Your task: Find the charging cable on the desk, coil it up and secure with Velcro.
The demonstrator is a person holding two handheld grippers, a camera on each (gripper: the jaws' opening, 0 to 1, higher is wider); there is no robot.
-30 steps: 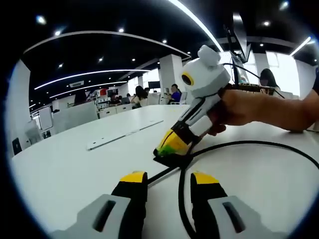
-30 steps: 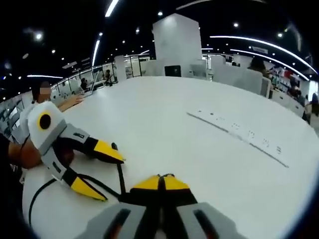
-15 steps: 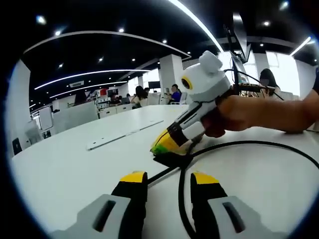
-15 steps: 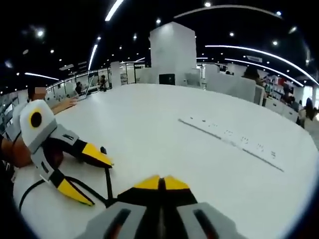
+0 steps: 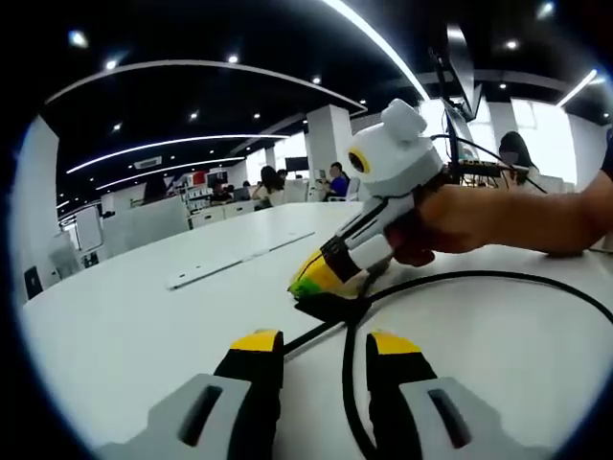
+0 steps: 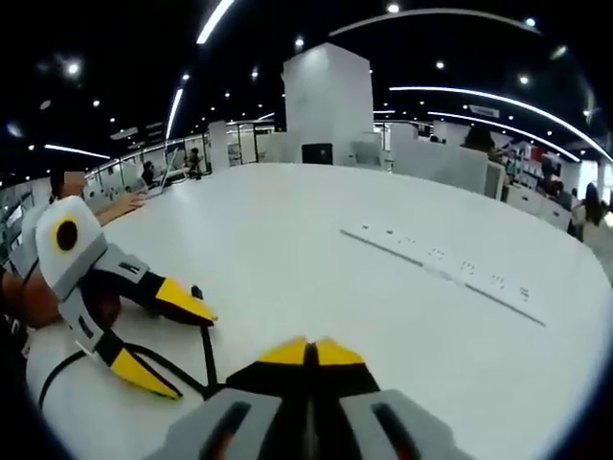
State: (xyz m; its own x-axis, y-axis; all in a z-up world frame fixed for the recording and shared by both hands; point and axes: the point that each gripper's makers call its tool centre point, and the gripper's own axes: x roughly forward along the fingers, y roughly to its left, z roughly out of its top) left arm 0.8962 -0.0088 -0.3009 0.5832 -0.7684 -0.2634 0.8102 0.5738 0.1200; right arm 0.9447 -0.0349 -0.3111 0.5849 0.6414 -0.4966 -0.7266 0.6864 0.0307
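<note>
Right gripper (image 5: 321,278) lifted, black cable (image 5: 460,280) looped.

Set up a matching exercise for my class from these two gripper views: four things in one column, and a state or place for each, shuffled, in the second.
Column one:
1. left gripper
2. right gripper
3. black cable
4. power strip

Column two:
A. lies flat, away from both grippers
B. jaws closed on a black strap
C. jaws open, cable running between them
D. curves in a loop across the white table

Pairs: 1-C, 2-B, 3-D, 4-A
</note>
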